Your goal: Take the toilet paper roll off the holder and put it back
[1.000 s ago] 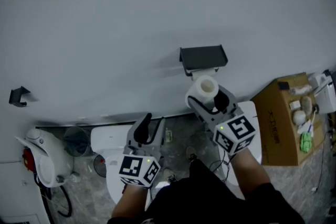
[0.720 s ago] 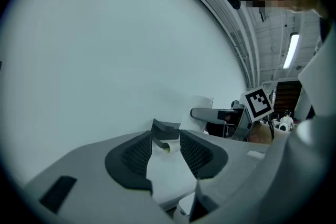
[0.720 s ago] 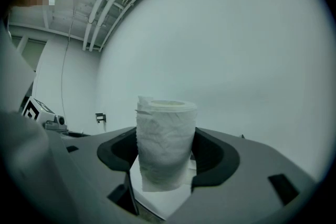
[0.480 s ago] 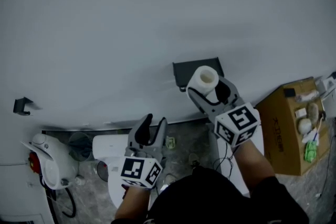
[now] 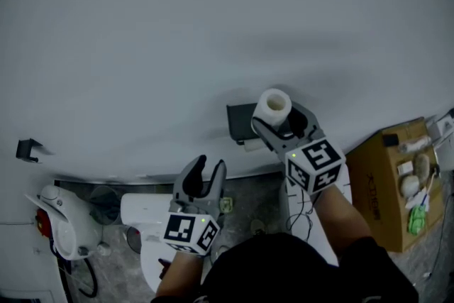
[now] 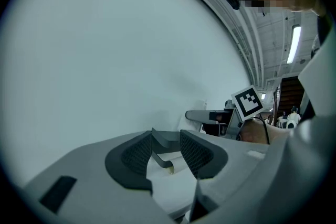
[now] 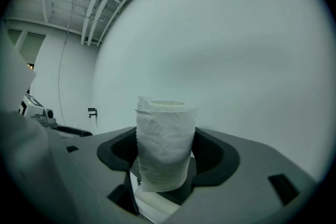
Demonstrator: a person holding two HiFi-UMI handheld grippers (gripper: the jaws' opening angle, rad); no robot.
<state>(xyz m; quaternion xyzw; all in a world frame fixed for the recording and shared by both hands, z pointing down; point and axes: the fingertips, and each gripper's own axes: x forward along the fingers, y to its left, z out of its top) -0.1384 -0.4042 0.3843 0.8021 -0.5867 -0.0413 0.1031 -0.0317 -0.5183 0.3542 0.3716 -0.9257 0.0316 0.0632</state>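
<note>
The right claw (image 5: 278,123) is clamped on the toilet paper roll (image 5: 273,106). In the right gripper view its two dark pads press on opposite sides of the toilet paper roll (image 7: 167,147), which stands upright between them. The top of the roll rises clear above the right claw (image 7: 167,165), and a loose, crinkled sheet edge runs down its 9 o'clock side.

In the head view the roll sits at 11 o'clock from that claw's marker cube (image 5: 315,165), with its hollow core turned toward the camera. The black holder (image 5: 240,120) is fixed to the pale wall (image 5: 213,25) at 9 o'clock from the roll. The roll overlaps the holder's near end, and I cannot tell whether the two touch.

The left claw (image 5: 208,170) hangs well apart from the roll, at about 7 o'clock from it and above the white toilet (image 5: 138,209). In the left gripper view its pads stand a little apart, and nothing is between the jaws of the left claw (image 6: 167,152).

A cardboard box (image 5: 386,184) with small items on top stands on the floor at 4 o'clock from the roll.
</note>
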